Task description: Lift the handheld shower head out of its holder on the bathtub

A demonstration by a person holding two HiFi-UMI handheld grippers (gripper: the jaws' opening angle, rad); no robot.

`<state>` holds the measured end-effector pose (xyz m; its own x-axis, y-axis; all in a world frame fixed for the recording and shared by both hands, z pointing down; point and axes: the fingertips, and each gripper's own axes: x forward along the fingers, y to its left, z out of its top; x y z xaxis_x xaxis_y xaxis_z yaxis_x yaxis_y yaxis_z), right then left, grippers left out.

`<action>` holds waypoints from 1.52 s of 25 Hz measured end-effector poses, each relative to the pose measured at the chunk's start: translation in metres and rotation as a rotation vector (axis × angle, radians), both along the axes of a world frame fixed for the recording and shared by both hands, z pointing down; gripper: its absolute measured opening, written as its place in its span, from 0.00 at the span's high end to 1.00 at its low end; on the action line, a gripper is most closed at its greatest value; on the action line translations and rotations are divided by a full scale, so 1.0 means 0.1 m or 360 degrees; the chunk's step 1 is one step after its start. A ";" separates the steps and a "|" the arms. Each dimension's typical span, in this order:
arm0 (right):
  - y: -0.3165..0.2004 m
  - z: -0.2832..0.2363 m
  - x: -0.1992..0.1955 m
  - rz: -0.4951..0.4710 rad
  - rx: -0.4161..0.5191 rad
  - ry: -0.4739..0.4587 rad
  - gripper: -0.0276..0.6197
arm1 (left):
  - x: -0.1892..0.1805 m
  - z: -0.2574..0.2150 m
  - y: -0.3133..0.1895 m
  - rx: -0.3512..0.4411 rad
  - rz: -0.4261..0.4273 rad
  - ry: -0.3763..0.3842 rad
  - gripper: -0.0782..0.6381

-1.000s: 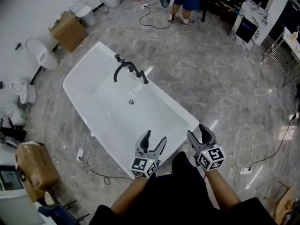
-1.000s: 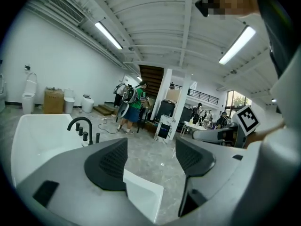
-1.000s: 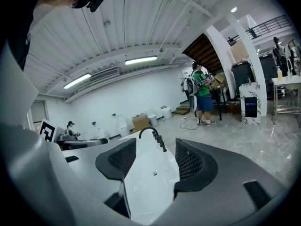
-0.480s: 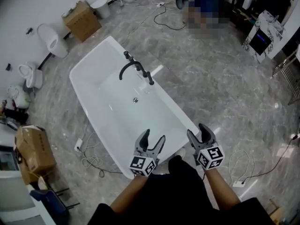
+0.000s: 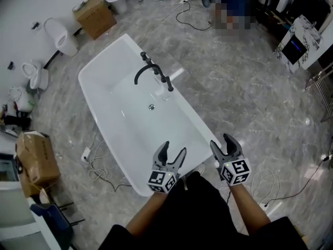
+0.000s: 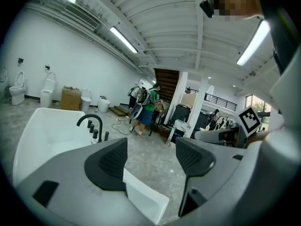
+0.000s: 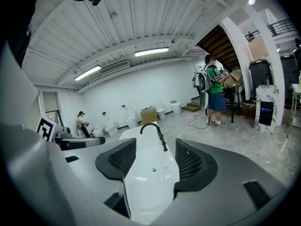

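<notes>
Left gripper: jaws spread, nothing between. Right gripper: jaws spread, nothing between. Both held side by side at near end of tub. Shower head upright on tub's long rim beside spout, well apart from both grippers.

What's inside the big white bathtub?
In the bathtub, only a small round drain shows on the bare white bottom; a black faucet curves over it from the rim. The left gripper covers part of the near end.
</notes>
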<state>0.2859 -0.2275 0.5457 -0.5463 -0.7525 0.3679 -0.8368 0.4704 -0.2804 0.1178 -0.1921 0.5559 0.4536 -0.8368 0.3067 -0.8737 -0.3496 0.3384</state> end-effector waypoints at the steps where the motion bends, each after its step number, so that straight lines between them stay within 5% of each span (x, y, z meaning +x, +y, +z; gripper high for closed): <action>1: 0.01 0.00 -0.04 -0.0007 -0.0002 0.0004 0.60 | -0.04 0.04 -0.04 -0.0001 -0.0007 -0.0004 0.48; 13: 0.29 0.02 -0.38 0.0001 -0.0046 -0.0009 0.60 | -0.36 0.73 -1.05 0.0020 -0.0007 -0.0071 0.48; 23: -0.06 0.32 -0.52 0.0006 -0.0055 -0.0010 0.60 | -0.52 1.37 -1.73 0.0000 -0.0037 -0.0153 0.47; 29: -0.31 0.56 -0.51 0.0012 -0.0076 -0.0027 0.60 | -0.70 1.82 -2.06 -0.0072 -0.0231 -0.0101 0.47; 38: -0.72 0.98 -0.57 0.0012 -0.0130 0.0013 0.60 | -0.68 2.23 -2.76 -0.0091 -0.0143 -0.0206 0.47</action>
<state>0.2285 -0.2993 0.6434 -0.5371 -0.7241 0.4326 -0.8428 0.4397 -0.3104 0.0501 -0.4677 0.7786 0.3311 -0.8517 0.4063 -0.9382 -0.2513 0.2378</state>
